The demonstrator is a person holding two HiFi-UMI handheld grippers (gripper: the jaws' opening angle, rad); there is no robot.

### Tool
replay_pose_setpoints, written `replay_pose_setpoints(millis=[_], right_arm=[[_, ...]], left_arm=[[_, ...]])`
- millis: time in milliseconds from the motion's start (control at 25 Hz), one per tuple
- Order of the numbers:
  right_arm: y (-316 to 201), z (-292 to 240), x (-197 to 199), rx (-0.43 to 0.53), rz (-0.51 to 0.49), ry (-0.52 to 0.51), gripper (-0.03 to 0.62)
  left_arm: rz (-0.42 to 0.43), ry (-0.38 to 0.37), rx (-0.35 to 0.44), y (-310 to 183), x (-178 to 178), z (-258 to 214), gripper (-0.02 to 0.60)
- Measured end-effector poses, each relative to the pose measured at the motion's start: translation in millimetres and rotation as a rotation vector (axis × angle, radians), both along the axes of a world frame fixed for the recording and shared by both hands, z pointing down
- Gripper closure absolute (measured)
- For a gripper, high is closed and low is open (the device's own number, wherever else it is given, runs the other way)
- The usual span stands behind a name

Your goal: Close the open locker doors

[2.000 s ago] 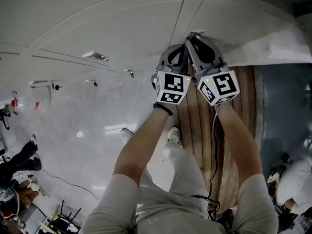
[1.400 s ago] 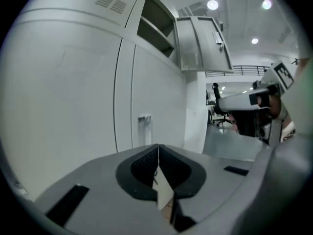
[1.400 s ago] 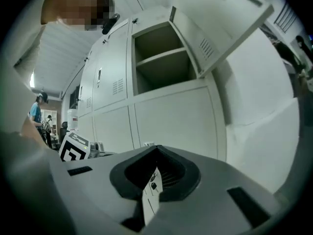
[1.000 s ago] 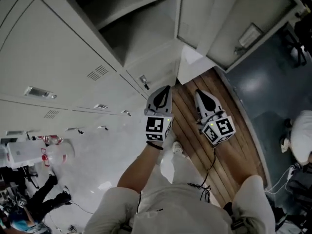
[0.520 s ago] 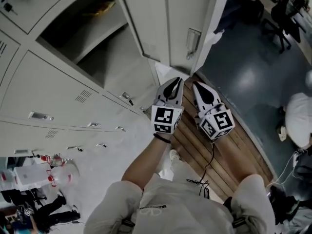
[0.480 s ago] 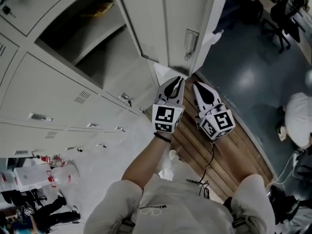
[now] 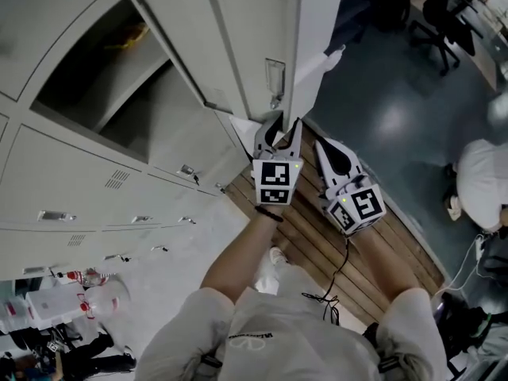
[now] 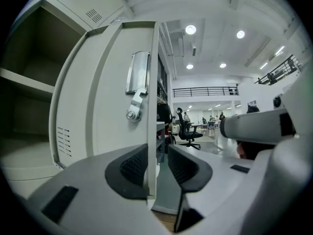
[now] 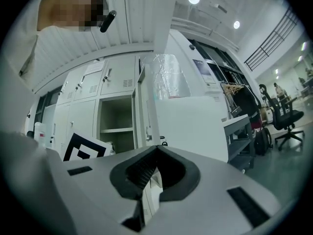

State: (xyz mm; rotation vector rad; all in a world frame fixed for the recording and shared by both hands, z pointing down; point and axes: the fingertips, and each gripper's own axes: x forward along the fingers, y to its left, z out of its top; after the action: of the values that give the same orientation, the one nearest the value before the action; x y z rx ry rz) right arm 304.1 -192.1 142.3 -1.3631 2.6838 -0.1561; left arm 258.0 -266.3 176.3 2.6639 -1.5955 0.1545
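Right gripper [image 7: 321, 144] low centre of the head view, over the wood-plank floor [image 7: 325, 240]; its jaws are pressed together at the tips with nothing in them [image 9: 156, 153]. Left gripper [image 7: 278, 128] just left of it and higher, at the free edge of the open locker door [image 7: 230, 46]. In the left gripper view its jaws [image 8: 157, 166] stand narrowly apart, astride that door edge [image 8: 152, 106]: left pad against the door, a small gap at the right pad. Door latch handle [image 8: 138, 77] sits above the jaws. The door stands swung out from its open compartment [image 7: 103, 94], shelf [image 8: 24, 78] inside, upper left. Office chair [image 8: 188, 129] far behind.
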Motion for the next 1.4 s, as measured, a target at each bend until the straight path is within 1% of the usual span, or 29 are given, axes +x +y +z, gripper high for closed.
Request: replay_pose_setpoints(millis=[40, 80, 120, 240, 320, 480, 560, 640, 720, 880, 960, 1040, 1080, 1120, 1200, 1280, 1400], right_arm=[[0, -1, 0, 0.002, -0.001, 0.001, 0.585], [0, -3, -1, 0.004, -0.003, -0.001, 0.585], [0, -5, -1, 0.006, -0.006, -0.006, 0.585], [6, -20, -7, 0.025, -0.037, -0.023, 0.585], [11, -35, -18, 0.046, -0.096, -0.039, 0.583], [26, -71, -58, 0.096, -0.293, -0.070, 0.537], [35, -85, -84, 0.127, -0.406, -0.064, 0.503], [43, -94, -114, 0.147, -0.512, -0.059, 0.480], [49, -99, -145, 0.147, -0.601, -0.055, 0.469], [62, -98, -211, 0.157, -0.766, 0.009, 0.431], [66, -96, -237, 0.162, -0.823, 0.038, 0.414], [67, -96, -255, 0.164, -0.836, 0.039, 0.411], [66, -97, -261, 0.164, -0.832, 0.029, 0.416], [64, -97, -267, 0.162, -0.832, 0.018, 0.447], [63, -98, -278, 0.160, -0.853, 0.009, 0.468], [63, -99, -289, 0.169, -0.883, 0.019, 0.474], [62, -98, -307, 0.184, -0.918, 0.030, 0.479]], left_arm=[[-0.020, 0.001, -0.003, -2, -2, 0, 0.468], [-0.037, 0.004, -0.006, -4, -5, -1, 0.522], [-0.042, 0.007, -0.008, -3, -7, -1, 0.533], [0.006, 0.024, 0.000, 12, -11, -4, 0.534], [0.054, 0.056, 0.016, 34, -22, -6, 0.534], [0.150, 0.114, 0.078, 84, -67, -7, 0.529], [0.191, 0.134, 0.092, 104, -93, -10, 0.524], [0.222, 0.136, 0.095, 118, -120, -10, 0.522], [0.246, 0.131, 0.102, 128, -143, -9, 0.522], [0.269, 0.118, 0.116, 138, -181, -8, 0.518], [0.268, 0.112, 0.123, 139, -195, -8, 0.517], [0.271, 0.105, 0.125, 140, -207, -7, 0.515], [0.270, 0.100, 0.125, 141, -212, -7, 0.512], [0.259, 0.097, 0.126, 142, -219, -7, 0.511], [0.208, 0.094, 0.128, 144, -238, -6, 0.511], [0.138, 0.096, 0.130, 149, -258, -6, 0.571], [0.040, 0.076, 0.134, 158, -279, -6, 0.577]])
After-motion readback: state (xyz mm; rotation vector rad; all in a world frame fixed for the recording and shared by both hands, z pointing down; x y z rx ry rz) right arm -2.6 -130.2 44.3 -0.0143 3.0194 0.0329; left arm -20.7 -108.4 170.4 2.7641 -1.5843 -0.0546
